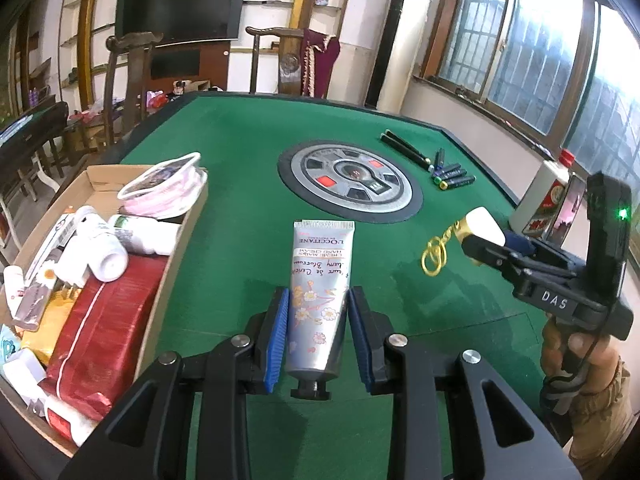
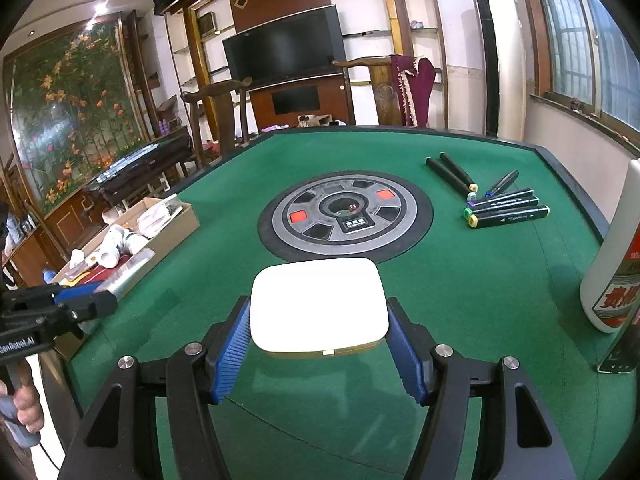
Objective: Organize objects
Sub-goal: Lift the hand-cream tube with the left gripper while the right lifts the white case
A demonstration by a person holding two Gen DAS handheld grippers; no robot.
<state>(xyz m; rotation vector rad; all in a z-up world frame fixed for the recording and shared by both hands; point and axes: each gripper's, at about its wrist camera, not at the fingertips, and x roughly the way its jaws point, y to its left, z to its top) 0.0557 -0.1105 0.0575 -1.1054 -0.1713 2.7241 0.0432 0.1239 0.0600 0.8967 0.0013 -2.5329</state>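
Left gripper (image 1: 318,328): blue pads pinched a hand cream tube (image 1: 318,296) by its lower body; black cap toward the camera, crimped end pointing out over the green table (image 1: 240,152); jaws nearly together on the tube.
Right gripper (image 2: 318,344): jaws stood spread about halfway and clamped a white case (image 2: 320,304) by its two sides; a gold edge showed under its white lid; in the left wrist view a yellow cord (image 1: 436,252) hung from it onto the felt.
Cardboard box (image 1: 188,216): sat at the table's left edge, just beside the tube; crowded with white bottles (image 1: 106,254), a red packet (image 1: 100,340) and a pink pouch (image 1: 168,188) resting on its far rim.
Centre of table: round grey dice panel (image 2: 344,216) lay beyond both grippers.
Markers (image 2: 504,206): black, lined up on the felt at the far right, well apart from the box.
White liquor bottle (image 2: 612,280): upright at the right edge, close beside the right gripper.
Surroundings: wooden chairs (image 2: 216,120) at the far side; a dark television (image 2: 284,56) on the wall behind.
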